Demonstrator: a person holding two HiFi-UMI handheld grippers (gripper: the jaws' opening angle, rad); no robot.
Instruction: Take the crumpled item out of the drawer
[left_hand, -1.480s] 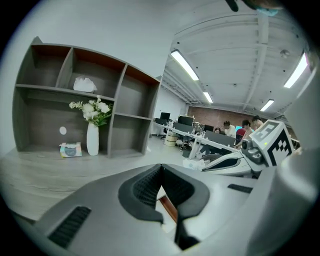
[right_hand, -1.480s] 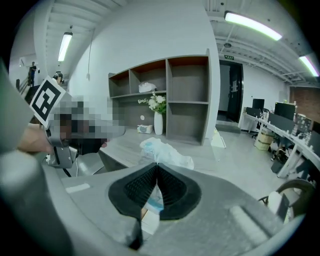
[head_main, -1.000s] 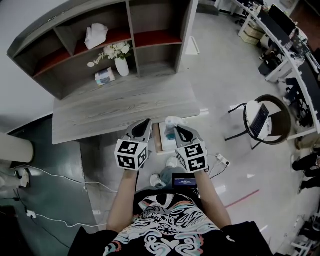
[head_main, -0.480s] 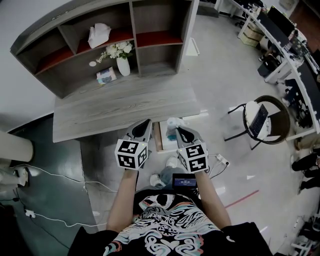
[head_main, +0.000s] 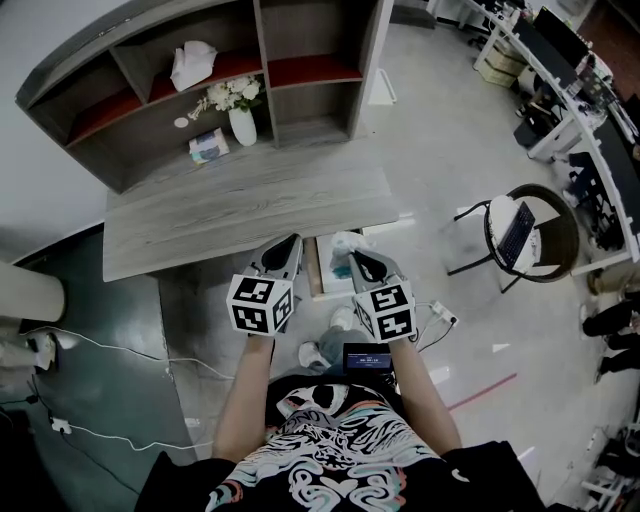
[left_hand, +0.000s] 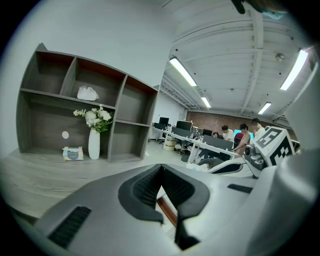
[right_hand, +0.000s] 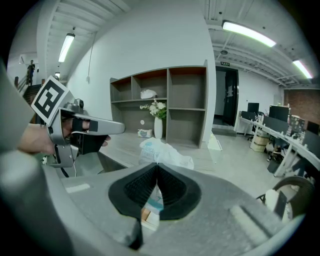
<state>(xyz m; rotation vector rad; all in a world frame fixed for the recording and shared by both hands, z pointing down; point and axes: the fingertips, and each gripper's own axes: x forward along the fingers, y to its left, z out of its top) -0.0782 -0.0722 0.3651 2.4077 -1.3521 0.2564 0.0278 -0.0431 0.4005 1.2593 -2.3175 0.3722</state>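
Head view with both gripper views: a person stands at the front edge of a grey wooden desk (head_main: 240, 205) with 1 gripper in each hand. The right gripper (right_hand: 157, 169) has its jaws closed on the crumpled item (right_hand: 162, 151), a white and teal plastic wrapper pinched between the 2 black pads, its bulk bunched above the jaw tips and a strip hanging below them. In the head view the wrapper sits just ahead of the right gripper, over the open drawer (head_main: 316, 272) below the desk's front edge; whether its lower end is clear of the drawer cannot be told. The left gripper (left_hand: 161, 167) is just beside the right one, level with it, its jaws together at the tips with nothing between them; a brown drawer edge shows through the gap lower down. At the back of the desk stands a shelf unit (head_main: 300, 70). It holds a white vase of white flowers (head_main: 241, 125), a tissue pack (head_main: 208, 146) near the vase, and a white crumpled bundle (head_main: 192, 65) in an upper compartment. A round chair (head_main: 530, 235) carrying a laptop stands well apart on the right
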